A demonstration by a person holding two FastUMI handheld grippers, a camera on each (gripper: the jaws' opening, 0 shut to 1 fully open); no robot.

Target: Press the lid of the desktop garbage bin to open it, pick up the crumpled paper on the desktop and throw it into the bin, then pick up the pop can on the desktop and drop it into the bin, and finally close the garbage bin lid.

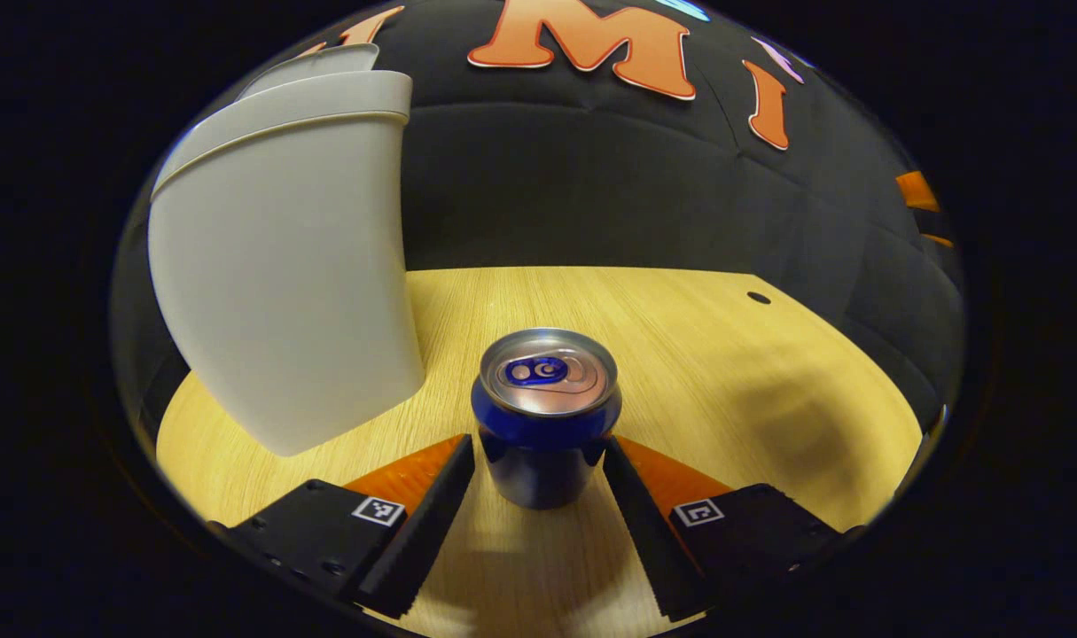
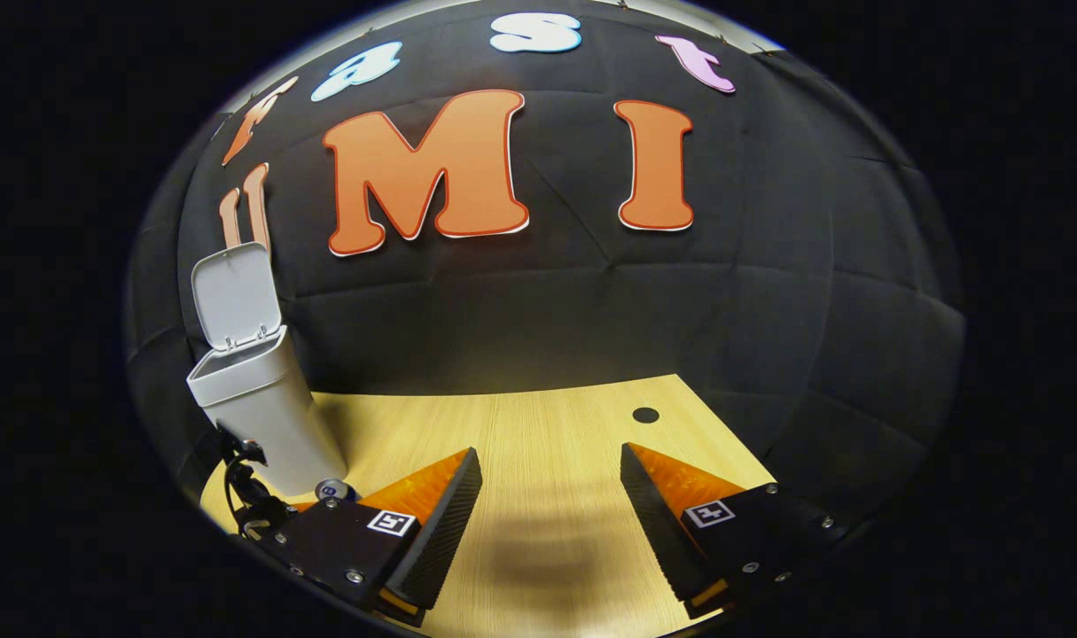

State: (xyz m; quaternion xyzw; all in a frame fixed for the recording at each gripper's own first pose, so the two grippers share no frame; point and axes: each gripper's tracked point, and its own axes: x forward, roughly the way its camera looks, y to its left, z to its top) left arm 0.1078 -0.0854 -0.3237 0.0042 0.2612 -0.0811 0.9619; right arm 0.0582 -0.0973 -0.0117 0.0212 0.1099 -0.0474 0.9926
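One pop can (image 1: 545, 416) between gripper (image 1: 538, 461), bin (image 1: 285, 266) beside

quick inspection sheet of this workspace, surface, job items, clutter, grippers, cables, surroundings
surface: pale wood-grain desktop with one small dark hole
job's things: white bin, lid up; blue pop can upright beside it; crumpled paper not on the visible desktop
clutter: nothing seen
grippers: left gripper open, fingers either side of the can, contact unclear; right gripper open over bare desktop
cables: dark cable at the bin's base in the right gripper view
surroundings: black cloth wall
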